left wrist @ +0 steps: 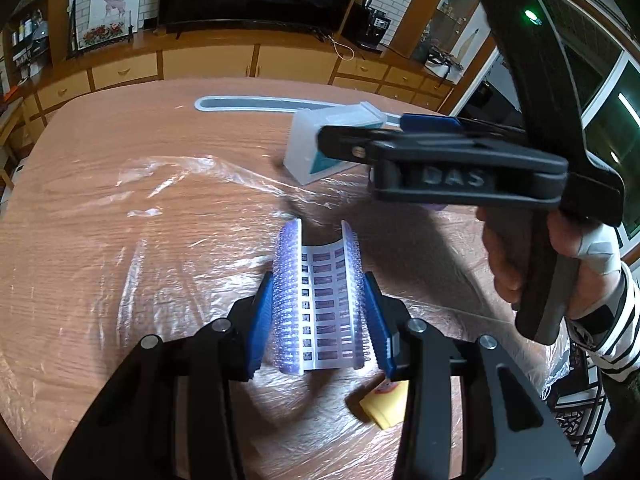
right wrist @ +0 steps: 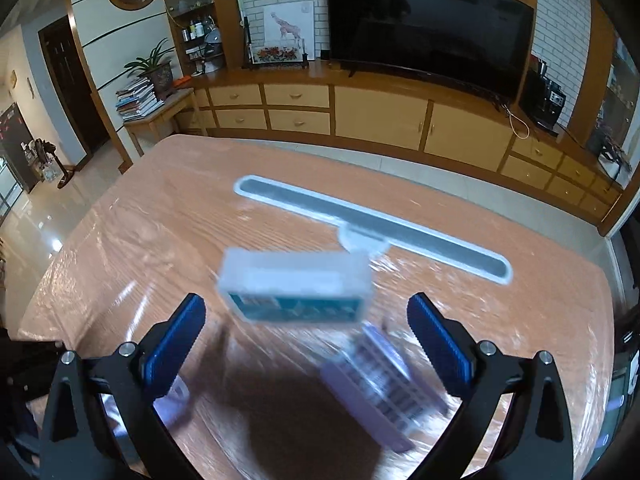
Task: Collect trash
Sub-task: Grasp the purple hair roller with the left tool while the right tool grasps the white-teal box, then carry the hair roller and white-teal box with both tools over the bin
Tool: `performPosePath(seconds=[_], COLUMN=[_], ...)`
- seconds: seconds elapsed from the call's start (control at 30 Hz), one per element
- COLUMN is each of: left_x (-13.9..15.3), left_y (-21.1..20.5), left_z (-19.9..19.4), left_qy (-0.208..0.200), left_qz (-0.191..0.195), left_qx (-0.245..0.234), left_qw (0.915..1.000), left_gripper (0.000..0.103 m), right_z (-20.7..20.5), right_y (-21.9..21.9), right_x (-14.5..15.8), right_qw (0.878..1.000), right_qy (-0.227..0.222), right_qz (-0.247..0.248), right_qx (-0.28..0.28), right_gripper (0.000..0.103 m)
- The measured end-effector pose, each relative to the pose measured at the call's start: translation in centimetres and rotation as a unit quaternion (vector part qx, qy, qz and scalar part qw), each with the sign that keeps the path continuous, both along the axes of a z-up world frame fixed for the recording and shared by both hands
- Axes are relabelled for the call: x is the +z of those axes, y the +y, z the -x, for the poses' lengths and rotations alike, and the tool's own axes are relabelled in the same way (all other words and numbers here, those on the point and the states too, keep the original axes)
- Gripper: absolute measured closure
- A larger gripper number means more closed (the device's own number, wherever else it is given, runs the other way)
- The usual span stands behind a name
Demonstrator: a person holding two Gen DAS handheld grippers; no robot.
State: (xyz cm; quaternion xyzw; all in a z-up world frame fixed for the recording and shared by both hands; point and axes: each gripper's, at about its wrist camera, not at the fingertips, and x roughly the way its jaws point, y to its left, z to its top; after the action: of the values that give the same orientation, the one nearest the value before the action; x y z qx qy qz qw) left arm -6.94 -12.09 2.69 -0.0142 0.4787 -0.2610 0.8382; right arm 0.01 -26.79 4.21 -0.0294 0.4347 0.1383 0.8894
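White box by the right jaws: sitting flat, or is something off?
Off. The white-and-teal box is tilted with one edge raised off the plastic-covered table, ahead of the open right gripper, which isn't gripping it. The left gripper pinches a bent blister pack.

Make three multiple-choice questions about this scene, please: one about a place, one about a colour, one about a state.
1. Where is the purple bubble-wrap strip?
A. Between the fingers of the left tool
B. On the cabinet under the television
C. Inside the white box

2. What colour are the pads of the right tool?
A. Red
B. Blue
C. Green

3. What is the state of the right tool?
A. Shut on the white box
B. Shut on the yellow scrap
C. Open, with nothing gripped

Answers:
1. A, the left wrist view shows both pads pressing on the sides of the strip.
2. B, the right wrist view shows two blue ribbed pads.
3. C, its fingers stand wide apart, and the white and teal box is beyond them, untouched.
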Motion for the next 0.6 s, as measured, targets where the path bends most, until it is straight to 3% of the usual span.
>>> performPosePath(seconds=[0.13, 0.23, 0.37, 0.6], left_x=[-0.1, -0.2, -0.3, 0.1], left_y=[0.8, 1.4, 1.7, 2.5], left_z=[-0.1, -0.1, 0.1, 0.2], left_qy=[0.0, 0.003, 0.004, 0.002], left_qz=[-0.004, -0.001, -0.001, 0.004], left_qx=[0.01, 0.019, 0.027, 0.035], left_qw=[0.9999, 0.9998, 0.9996, 0.9994], left_gripper=[0.059, 0.059, 0.059, 0.059], right_z=[-1.7, -2.7, -2.9, -1.0], right_y=[1.4, 1.7, 1.3, 0.8], right_x=[-0.6, -1.1, -1.1, 1.6], right_qw=[1.0, 0.999, 0.998, 0.997], right_qy=[0.022, 0.046, 0.051, 0.017], right_qz=[-0.008, -0.022, -0.047, -0.071], right_qx=[-0.003, 0.001, -0.006, -0.003], right_gripper=[0.006, 0.02, 0.021, 0.021])
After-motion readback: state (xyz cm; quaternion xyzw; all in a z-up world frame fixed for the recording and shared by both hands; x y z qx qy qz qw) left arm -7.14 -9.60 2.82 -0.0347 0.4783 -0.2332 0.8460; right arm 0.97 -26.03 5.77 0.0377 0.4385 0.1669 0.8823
